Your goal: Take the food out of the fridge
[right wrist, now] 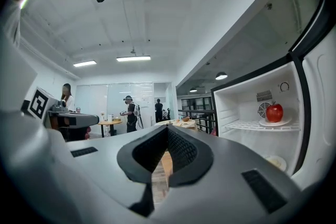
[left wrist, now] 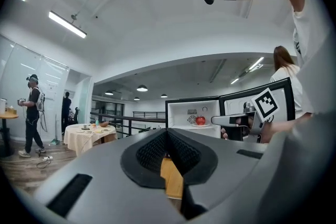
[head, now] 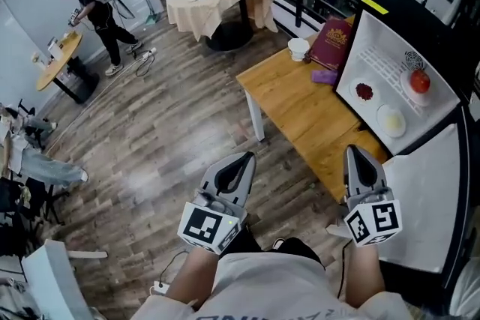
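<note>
Since the fridge [head: 409, 19] already stands open with its door swung wide, we hold both grippers level in front of us, short of the shelves, as if lining up to reach in. Our left gripper [head: 246, 161] has its jaws pressed together with nothing between them. Our right gripper [head: 355, 156] is likewise closed and empty. We judge that each must open before it can take a dish.

The food sits inside the fridge, well apart from both grippers. We count one red apple [head: 420, 80] on a white plate [head: 407, 88] on the upper shelf, probably plated so that it can be lifted by the rim. Lower down are one small dish of dark red food [head: 364, 92] and one dish of pale food [head: 391, 121]. That makes three servings to bring out.

The wooden table [head: 300, 109] stands just beside the fridge, which looks to us a likely place to set them down. At its far end we count one white cup [head: 298, 49], one red box [head: 331, 43] and one purple item [head: 324, 76].
</note>
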A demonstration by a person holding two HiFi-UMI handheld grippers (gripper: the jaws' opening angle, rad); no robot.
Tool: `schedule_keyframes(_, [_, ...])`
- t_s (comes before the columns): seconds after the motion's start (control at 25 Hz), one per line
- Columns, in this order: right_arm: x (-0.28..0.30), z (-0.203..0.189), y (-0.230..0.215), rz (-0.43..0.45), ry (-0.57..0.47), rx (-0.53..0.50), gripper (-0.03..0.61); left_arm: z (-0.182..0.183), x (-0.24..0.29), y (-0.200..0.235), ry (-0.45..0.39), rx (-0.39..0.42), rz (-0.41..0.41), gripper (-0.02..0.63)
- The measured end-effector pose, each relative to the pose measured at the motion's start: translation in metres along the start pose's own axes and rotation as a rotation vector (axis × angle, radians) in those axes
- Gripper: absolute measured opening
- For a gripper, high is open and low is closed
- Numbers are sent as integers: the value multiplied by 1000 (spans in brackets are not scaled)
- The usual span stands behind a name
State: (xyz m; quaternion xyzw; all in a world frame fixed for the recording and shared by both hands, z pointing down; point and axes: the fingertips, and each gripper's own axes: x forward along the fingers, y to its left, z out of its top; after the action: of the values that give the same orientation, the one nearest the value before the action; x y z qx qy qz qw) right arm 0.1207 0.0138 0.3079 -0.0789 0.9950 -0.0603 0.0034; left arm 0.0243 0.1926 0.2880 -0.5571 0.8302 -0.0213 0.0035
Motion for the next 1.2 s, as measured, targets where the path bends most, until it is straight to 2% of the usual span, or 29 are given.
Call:
schedule_keyframes(0.16, [13, -11, -13, -50, 32, -23, 20, -5, 48, 8, -10, -15, -93, 8])
schedule_keyframes(0.52, [72, 5, -46, -299, 36, -32, 20, 4, 149, 49, -18, -17, -350, 8])
schedule_keyframes(0.68, [94, 7, -49, -401, 38, -27, 19, 7, 180, 73, 2, -37, -445, 9])
schedule_keyframes(0.92, [106, 5, -55, -564, 37, -9, 19, 1, 217, 93, 3, -23, -579, 9])
schedule_keyframes(1.2, [78, 10, -70, -716, 9, 20, 19, 2, 244, 65, -3, -11, -729, 9])
